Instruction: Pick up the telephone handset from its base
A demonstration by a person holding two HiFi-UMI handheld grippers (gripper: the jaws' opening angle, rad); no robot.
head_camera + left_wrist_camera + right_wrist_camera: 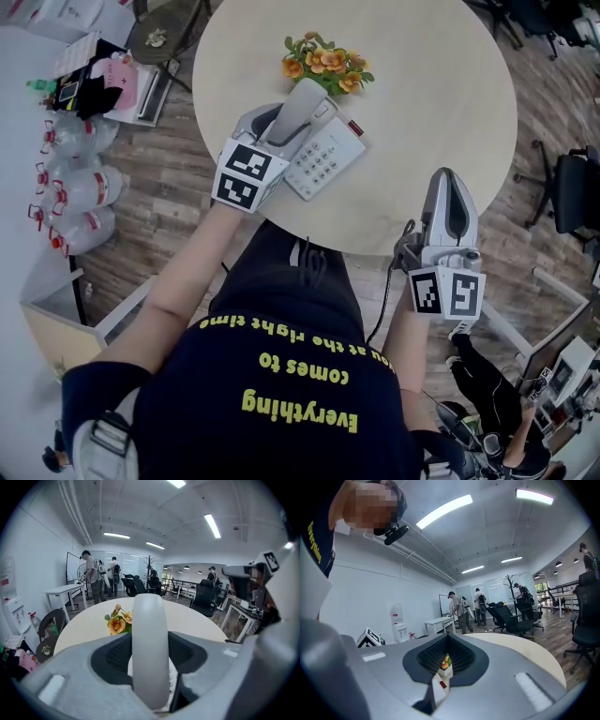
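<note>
Handset: likely light, rigid, slippery; left gripper fingers are clamping its middle; right gripper fingers are sitting closed, empty.

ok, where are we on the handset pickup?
Done: the left gripper is shut on the handset. In hand: the lift. The handset sits tilted above the phone base and looks off its cradle, though no view shows a clear gap. The right gripper is shut and empty at the edge of the table. Left: at most, raising the handset fully clear.
</note>
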